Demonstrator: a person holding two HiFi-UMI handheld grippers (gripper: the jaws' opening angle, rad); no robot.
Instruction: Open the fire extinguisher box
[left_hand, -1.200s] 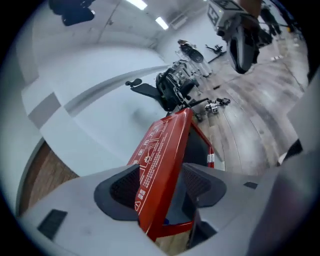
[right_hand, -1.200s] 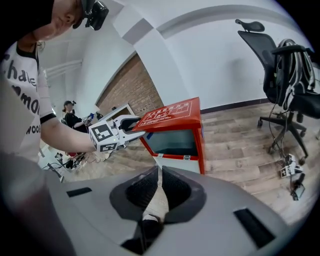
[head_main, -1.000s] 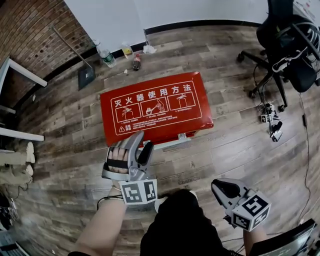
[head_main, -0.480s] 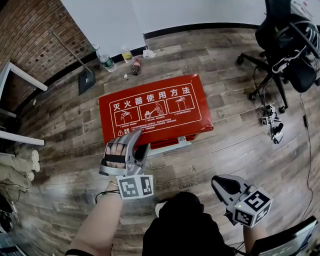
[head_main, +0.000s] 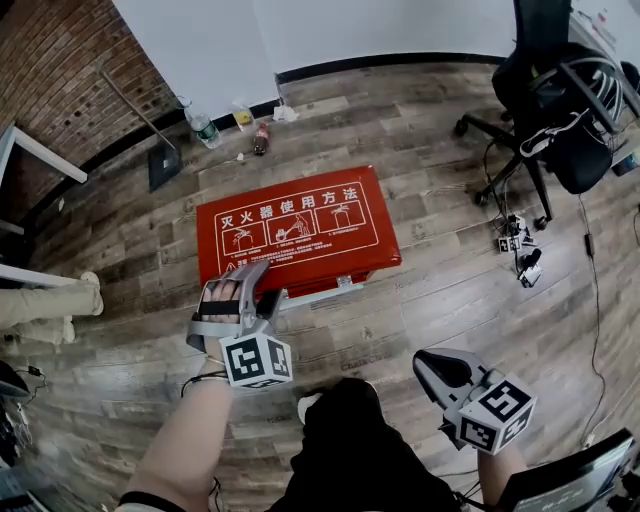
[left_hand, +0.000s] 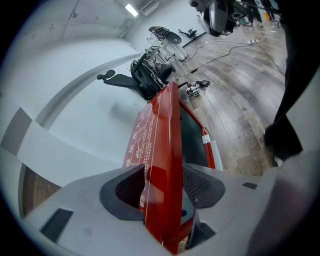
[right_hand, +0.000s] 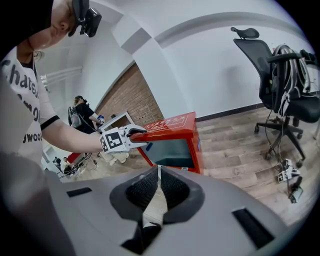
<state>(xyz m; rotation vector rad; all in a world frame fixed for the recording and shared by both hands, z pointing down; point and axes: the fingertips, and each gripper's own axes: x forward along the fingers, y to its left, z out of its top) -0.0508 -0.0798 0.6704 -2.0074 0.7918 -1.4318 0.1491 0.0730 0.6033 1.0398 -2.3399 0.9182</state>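
Note:
The red fire extinguisher box (head_main: 295, 235) lies on the wood floor, white instruction print on its lid. My left gripper (head_main: 262, 288) is at the lid's near left edge. In the left gripper view the lid's red edge (left_hand: 167, 125) stands between the two pads (left_hand: 127, 192), which have just been closing and now touch both sides of it. In the right gripper view the lid (right_hand: 172, 122) sits above a dark glass front (right_hand: 172, 152). My right gripper (head_main: 440, 372) hangs low at the right, away from the box, its pads (right_hand: 159, 175) shut together with nothing in them.
A black office chair (head_main: 560, 110) stands at the right, with cables and small marker blocks (head_main: 520, 250) on the floor beside it. Bottles (head_main: 200, 128) and a dustpan (head_main: 165, 165) lie by the far wall. A white table frame (head_main: 40, 155) is at the left.
The left jaws have drawn in onto the lid's edge. The right gripper has risen a little. The box sits slightly farther away in the head view.

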